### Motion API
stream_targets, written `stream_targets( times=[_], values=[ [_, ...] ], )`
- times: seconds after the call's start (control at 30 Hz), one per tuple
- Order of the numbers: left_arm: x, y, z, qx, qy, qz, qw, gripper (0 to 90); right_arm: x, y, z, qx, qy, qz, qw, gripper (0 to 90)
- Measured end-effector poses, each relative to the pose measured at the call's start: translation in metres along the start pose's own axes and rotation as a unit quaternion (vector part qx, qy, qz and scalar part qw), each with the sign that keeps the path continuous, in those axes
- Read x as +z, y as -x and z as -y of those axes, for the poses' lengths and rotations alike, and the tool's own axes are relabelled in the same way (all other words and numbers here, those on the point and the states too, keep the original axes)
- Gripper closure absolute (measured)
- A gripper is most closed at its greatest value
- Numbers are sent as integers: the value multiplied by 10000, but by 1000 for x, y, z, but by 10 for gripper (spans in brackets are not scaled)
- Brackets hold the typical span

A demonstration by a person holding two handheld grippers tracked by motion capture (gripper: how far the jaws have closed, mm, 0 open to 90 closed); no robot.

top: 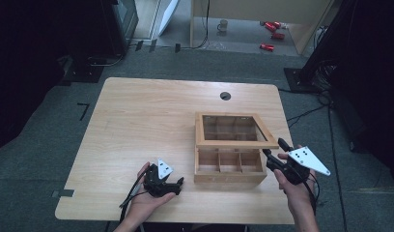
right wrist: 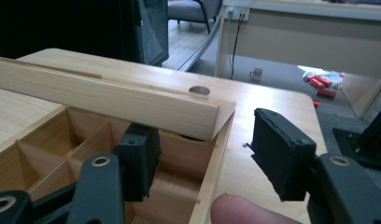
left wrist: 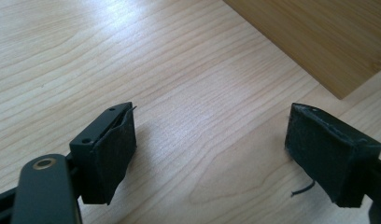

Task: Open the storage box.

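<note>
One compartment box point(top: 229, 166): our right gripper point(top: 274, 153), jaws parted astride its side wall, props the lid point(top: 233, 129) ajar; left gripper point(top: 173, 186) idles unclenched (nothing held).

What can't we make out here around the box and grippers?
- High view: rear compartments of the wooden box, under its glass-paned lid.
- Right gripper view: whether the right gripper touches the box wall.
- Left gripper view: box cut off by the frame edge, beyond the open left gripper.
</note>
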State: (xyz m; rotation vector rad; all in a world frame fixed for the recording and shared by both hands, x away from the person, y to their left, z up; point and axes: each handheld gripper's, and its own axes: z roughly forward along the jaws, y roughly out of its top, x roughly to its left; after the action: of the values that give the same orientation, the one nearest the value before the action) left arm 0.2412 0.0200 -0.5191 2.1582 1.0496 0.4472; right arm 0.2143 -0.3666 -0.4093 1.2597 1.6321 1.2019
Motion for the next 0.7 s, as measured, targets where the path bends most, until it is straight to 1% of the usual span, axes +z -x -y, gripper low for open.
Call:
stream_targets(
  times=[0.13, 0.17, 0.23, 0.27, 0.3, 0.43, 0.57, 0.63, 0.67, 0.7],
  values=[
    [0, 0, 0, -9, 6, -15, 10000, 165, 6, 2, -10, -168, 71, 50, 9998, 395],
    [0, 0, 0, -13, 2, -8, 10000, 165, 11, 3, -13, -244, 127, 40, 9996, 386],
    [0, 0, 0, -26, 3, -5, 10000, 165, 12, 4, -14, -242, 128, 27, 9996, 371],
    [0, 0, 0, -19, -1, -1, 10000, 165, 16, 6, -17, -318, 194, -58, 9993, 369],
    [0, 0, 0, -19, -1, -1, 10000, 165, 16, 6, -17, -318, 194, -58, 9993, 369],
    [0, 0, 0, -33, 8, 2, 10000, 165, 22, 10, -24, -446, 290, -168, 9984, 370],
    [0, 0, 0, -44, 13, 4, 10000, 165, 28, 14, -32, -519, 386, -321, 9974, 376],
    [0, 1, 0, -51, 12, 8, 10000, 165, 32, 18, -36, -502, 449, -453, 9967, 401],
    [0, 1, 0, -51, 12, 8, 10000, 165, 32, 18, -36, -502, 449, -453, 9967, 401],
    [0, 1, 0, -49, 9, 6, 10000, 165, 34, 20, -38, -492, 475, -516, 9963, 419]
  ],
)
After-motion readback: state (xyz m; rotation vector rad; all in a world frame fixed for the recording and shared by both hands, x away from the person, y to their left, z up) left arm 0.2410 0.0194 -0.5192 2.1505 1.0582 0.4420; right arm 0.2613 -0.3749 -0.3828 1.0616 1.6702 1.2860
